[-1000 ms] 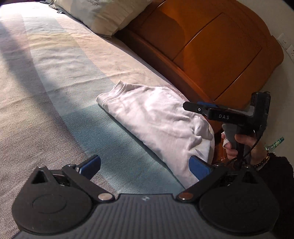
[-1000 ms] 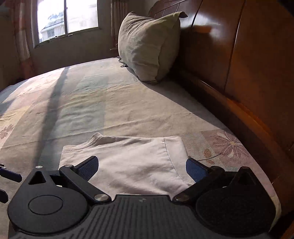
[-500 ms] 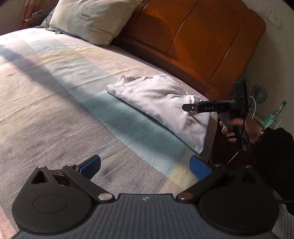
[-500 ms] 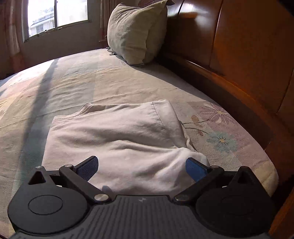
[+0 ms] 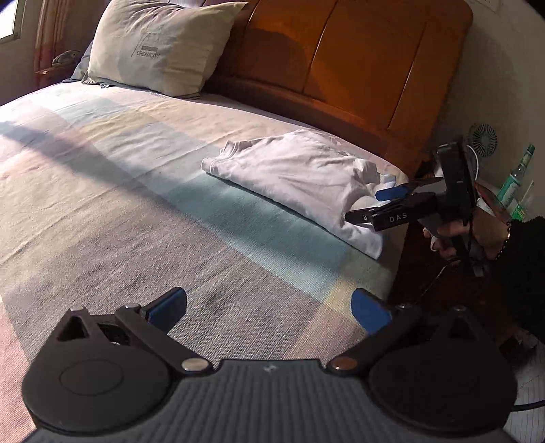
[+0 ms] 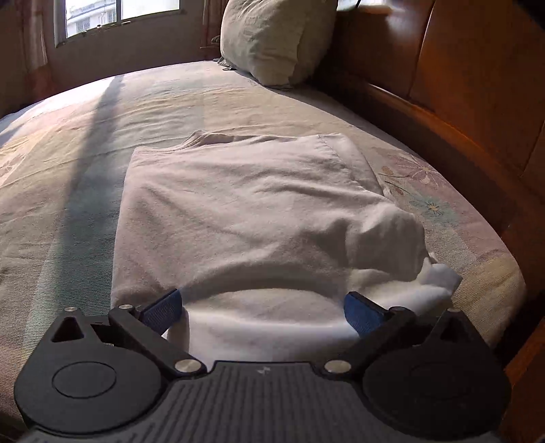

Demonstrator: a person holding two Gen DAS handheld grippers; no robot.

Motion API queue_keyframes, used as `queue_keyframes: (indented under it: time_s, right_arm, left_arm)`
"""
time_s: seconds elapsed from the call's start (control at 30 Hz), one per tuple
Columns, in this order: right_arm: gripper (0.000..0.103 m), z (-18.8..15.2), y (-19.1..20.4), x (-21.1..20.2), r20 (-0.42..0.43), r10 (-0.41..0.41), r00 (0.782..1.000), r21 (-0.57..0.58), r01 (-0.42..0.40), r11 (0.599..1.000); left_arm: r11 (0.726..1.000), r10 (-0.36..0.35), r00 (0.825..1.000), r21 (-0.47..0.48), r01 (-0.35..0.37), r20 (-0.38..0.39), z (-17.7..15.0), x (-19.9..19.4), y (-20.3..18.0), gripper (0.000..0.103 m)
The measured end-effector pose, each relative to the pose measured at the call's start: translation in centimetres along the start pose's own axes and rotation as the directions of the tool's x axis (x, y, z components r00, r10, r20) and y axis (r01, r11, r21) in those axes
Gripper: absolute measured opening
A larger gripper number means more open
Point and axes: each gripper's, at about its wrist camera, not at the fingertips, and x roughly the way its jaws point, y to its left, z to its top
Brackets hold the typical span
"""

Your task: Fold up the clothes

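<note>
Two grippers in play. Our right gripper (image 6: 262, 306) is spread wide at the near edge of the folded white shirt (image 6: 245, 211), cloth between its blue pads, nothing pinched. Our left gripper (image 5: 269, 308) hangs wide open over bare bedspread (image 5: 102, 191), holding nothing. That shirt sits by the wooden headboard (image 5: 357, 58), well away from the pillow (image 5: 160, 44).

Light: daylight from my window (image 6: 119, 17), soft and dim.
Shadows: dark band across my bed (image 5: 102, 153).
Distortion: strong fisheye bending at edges.
Focus: mostly sharp.
</note>
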Motion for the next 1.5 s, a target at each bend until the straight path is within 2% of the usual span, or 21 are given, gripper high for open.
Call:
queue_keyframes:
  time_s: [0.03, 0.17, 0.27, 0.37, 0.43, 0.5, 0.63, 0.77, 0.87, 0.97, 1.03, 1.1, 1.13, 1.23, 1.27, 1.37, 1.43, 1.5]
  right_arm:
    - [0.103, 0.0, 0.4, -0.1, 0.001, -0.002, 1.000, -0.010, 0.002, 1.000]
    - [0.103, 2.2, 1.7, -0.8, 0.097, 0.039, 0.994, -0.038, -0.036, 0.999]
    - [0.103, 3.8, 3.4, 1.5, 0.118, 0.018, 0.993, -0.059, -0.011, 0.998]
    - [0.103, 4.1, 4.6, 4.2, 0.054, -0.004, 0.999, -0.094, 0.009, 0.996]
    - [0.103, 4.7, 4.4, 4.1, 0.043, 0.003, 0.999, -0.104, 0.002, 0.995]
    - [0.103, 5.7, 3.7, 3.6, 0.055, 0.012, 0.998, -0.097, -0.006, 0.995]
    - [0.103, 9.2, 1.4, 5.4, 0.120, -0.032, 0.992, -0.038, 0.037, 0.999]
    - [0.103, 11.2, -0.2, 11.3, 0.038, -0.059, 0.998, 0.037, 0.057, 0.998]
    - [0.103, 12.1, -0.3, 12.6, 0.027, -0.054, 0.998, 0.042, 0.053, 0.998]
    - [0.103, 12.4, 0.1, 10.8, 0.006, -0.042, 0.999, 0.052, 0.042, 0.998]
    - [0.103, 11.1, 0.5, 7.8, 0.073, -0.024, 0.997, 0.036, 0.021, 0.999]
    - [0.103, 9.4, 0.6, 5.6, 0.117, -0.044, 0.992, 0.013, 0.042, 0.999]
    - [0.103, 8.5, 0.2, 5.2, 0.113, -0.069, 0.991, 0.011, 0.068, 0.998]
    - [0.103, 6.4, -2.1, 5.7, 0.020, -0.137, 0.990, 0.078, 0.135, 0.988]
    - [0.103, 5.9, -2.8, 5.4, 0.006, -0.133, 0.991, 0.119, 0.131, 0.984]
    - [0.103, 5.1, -2.3, 1.9, 0.058, -0.119, 0.991, 0.165, 0.108, 0.980]
    - [0.103, 3.8, -0.8, -0.5, 0.100, -0.067, 0.993, 0.154, 0.051, 0.987]
    - [0.103, 2.3, 0.7, -1.8, 0.104, -0.018, 0.994, 0.144, 0.003, 0.990]
  left_arm:
    - [1.000, 0.019, 1.000, 0.013, -0.019, 0.000, -0.1, 0.0, 0.0, 0.102]
    - [0.998, 0.066, 0.998, 0.009, -0.066, -0.001, -0.3, 0.0, 0.2, 0.102]
    - [0.996, 0.088, 0.996, -0.005, -0.088, 0.010, -0.4, -0.3, 0.5, 0.102]
    - [0.989, 0.145, 0.989, 0.010, -0.146, 0.020, -0.6, -0.8, 0.7, 0.102]
    - [0.981, 0.188, 0.982, 0.033, -0.189, 0.034, -0.9, -1.0, 0.8, 0.102]
    - [0.978, 0.205, 0.978, 0.038, -0.206, 0.044, -1.2, -0.9, 1.0, 0.102]
    - [0.975, 0.217, 0.976, 0.035, -0.218, 0.032, -1.3, -0.4, 1.1, 0.102]
    - [0.968, 0.239, 0.970, 0.070, -0.241, 0.036, -1.5, -0.7, 0.7, 0.102]
    - [0.958, 0.263, 0.964, 0.103, -0.267, 0.047, -1.7, -1.1, 0.5, 0.102]
    - [0.950, 0.280, 0.958, 0.120, -0.287, 0.069, -2.0, -1.2, 0.5, 0.102]
    - [0.955, 0.271, 0.960, 0.108, -0.278, 0.074, -2.1, -1.1, 0.5, 0.102]
    - [0.955, 0.269, 0.960, 0.111, -0.277, 0.078, -2.3, -1.0, 0.2, 0.102]
    - [0.954, 0.269, 0.960, 0.114, -0.277, 0.080, -2.3, -0.9, 0.1, 0.102]
    - [0.946, 0.283, 0.955, 0.136, -0.294, 0.091, -2.5, -1.1, -0.5, 0.102]
    - [0.945, 0.284, 0.954, 0.139, -0.296, 0.095, -2.5, -1.4, -0.7, 0.102]
    - [0.948, 0.277, 0.956, 0.133, -0.288, 0.099, -2.7, -2.1, -0.9, 0.102]
    - [0.953, 0.271, 0.959, 0.118, -0.280, 0.088, -2.7, -2.3, -0.9, 0.102]
    - [0.953, 0.275, 0.958, 0.109, -0.283, 0.079, -2.8, -2.3, -0.9, 0.102]
